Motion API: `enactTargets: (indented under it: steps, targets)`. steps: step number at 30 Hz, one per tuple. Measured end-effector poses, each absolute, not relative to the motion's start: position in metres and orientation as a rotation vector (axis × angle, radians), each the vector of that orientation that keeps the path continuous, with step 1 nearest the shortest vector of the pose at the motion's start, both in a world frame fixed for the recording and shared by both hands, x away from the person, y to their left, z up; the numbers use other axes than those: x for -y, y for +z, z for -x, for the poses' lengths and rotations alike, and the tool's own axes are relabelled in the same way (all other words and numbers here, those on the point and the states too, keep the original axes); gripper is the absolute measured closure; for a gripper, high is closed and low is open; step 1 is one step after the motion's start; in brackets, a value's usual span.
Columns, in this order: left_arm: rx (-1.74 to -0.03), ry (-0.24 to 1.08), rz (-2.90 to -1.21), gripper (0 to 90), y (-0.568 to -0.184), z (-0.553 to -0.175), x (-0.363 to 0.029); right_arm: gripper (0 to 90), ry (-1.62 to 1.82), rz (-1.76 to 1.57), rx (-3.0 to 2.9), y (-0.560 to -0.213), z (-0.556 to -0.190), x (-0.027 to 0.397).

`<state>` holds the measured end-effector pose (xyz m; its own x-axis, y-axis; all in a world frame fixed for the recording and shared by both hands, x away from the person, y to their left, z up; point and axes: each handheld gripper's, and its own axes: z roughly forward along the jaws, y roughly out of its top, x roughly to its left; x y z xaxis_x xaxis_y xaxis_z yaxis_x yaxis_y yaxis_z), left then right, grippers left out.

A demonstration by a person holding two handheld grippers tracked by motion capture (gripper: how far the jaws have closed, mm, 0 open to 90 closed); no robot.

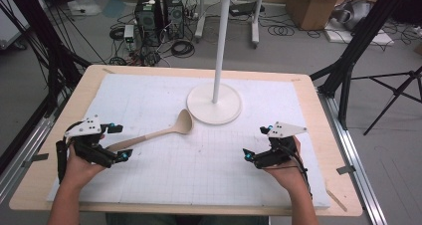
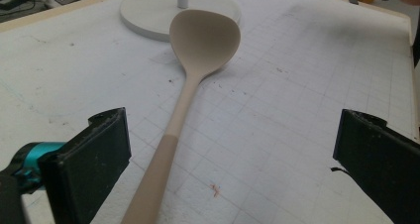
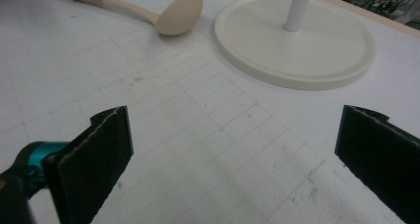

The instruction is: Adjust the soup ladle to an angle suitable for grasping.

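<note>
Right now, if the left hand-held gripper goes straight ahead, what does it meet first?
The spoon: its handle already lies between the open jaws of the left hand-held gripper, bowl farther ahead by the stand base.

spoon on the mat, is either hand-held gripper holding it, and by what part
Neither. The left hand-held gripper is open with the spoon handle lying between its jaws, ungripped; the right hand-held gripper is open, away from it.

Beige long-handled spoon (image 1: 164, 131) lies on white gridded mat (image 1: 199, 160), bowl beside round white stand base (image 1: 214, 105); left claw (image 1: 119, 142) open around handle end.
</note>
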<state>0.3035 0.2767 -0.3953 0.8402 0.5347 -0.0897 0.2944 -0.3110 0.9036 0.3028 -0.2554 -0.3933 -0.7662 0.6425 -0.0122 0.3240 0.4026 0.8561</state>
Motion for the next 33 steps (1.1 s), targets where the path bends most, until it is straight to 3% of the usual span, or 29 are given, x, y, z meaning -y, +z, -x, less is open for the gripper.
enactTargets:
  steps: [33]
  targets:
    - [-0.671,0.272,-1.951,1.7,-0.401,-0.317,-0.274,0.2,1.297,-0.835,-2.324,-0.392,-0.302,0.256]
